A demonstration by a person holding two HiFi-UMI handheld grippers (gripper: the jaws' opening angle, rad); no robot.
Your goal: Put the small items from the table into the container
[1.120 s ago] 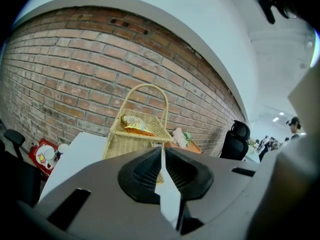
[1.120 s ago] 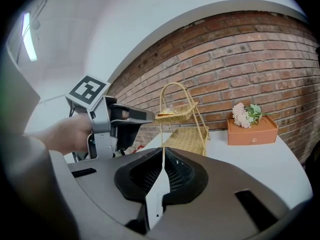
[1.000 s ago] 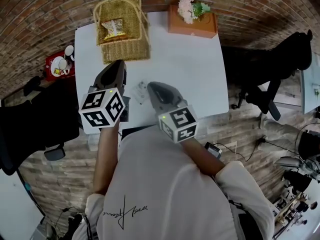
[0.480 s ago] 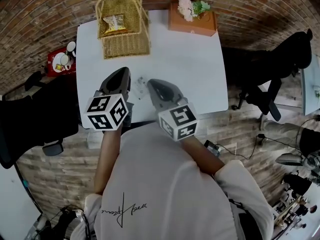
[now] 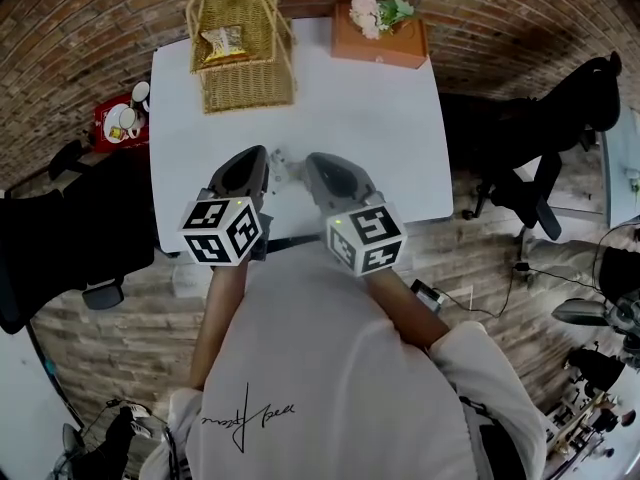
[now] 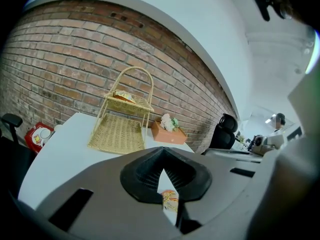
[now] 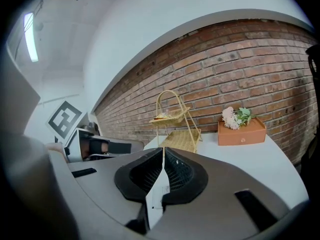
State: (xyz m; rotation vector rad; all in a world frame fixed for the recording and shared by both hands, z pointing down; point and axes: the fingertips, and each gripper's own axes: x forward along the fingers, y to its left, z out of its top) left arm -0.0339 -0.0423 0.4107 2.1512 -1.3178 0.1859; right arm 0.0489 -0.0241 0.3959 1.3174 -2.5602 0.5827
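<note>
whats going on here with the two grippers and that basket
A person holds two grippers low over the white table. The left gripper is shut, seemingly on a small colourful packet. The right gripper is shut too; what it holds, if anything, is unclear. The wicker basket at the far corner already holds one packet.

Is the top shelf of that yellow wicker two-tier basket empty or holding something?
Holding something: a golden packet lies on the top shelf of the yellow wicker basket.

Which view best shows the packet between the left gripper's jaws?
Left gripper view: the orange packet shows between the shut jaws. In the head view the left gripper covers it; the right gripper view misses it.
</note>
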